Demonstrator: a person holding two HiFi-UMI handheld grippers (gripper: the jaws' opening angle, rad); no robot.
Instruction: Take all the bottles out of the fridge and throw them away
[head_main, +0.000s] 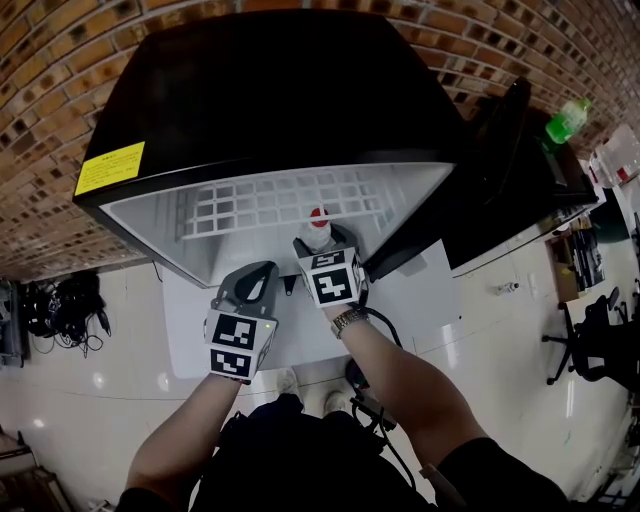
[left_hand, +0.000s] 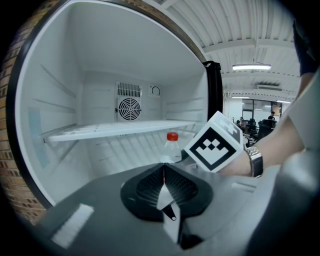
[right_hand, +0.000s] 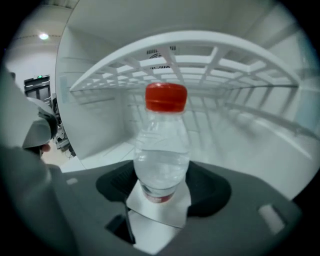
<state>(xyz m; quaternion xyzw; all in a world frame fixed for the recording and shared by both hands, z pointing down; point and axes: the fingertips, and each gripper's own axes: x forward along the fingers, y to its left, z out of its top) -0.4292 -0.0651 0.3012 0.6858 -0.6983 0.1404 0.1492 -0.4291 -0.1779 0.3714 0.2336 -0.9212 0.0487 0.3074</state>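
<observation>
Fingers of right gripper (right_hand: 160, 194) tight around the bottle (right_hand: 162, 150), low down; left gripper (left_hand: 163, 172) fingers together.

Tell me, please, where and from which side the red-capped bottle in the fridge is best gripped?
Grip the bottle round its body, below the tapering shoulder, coming level from the fridge's open front. It stands upright and the shelf sits above its cap, barring a top approach. The right gripper holds it so.

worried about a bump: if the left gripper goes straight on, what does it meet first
Probably the red-capped bottle, dead ahead of the shut left gripper and held by the right gripper. Depth is unclear.
</observation>
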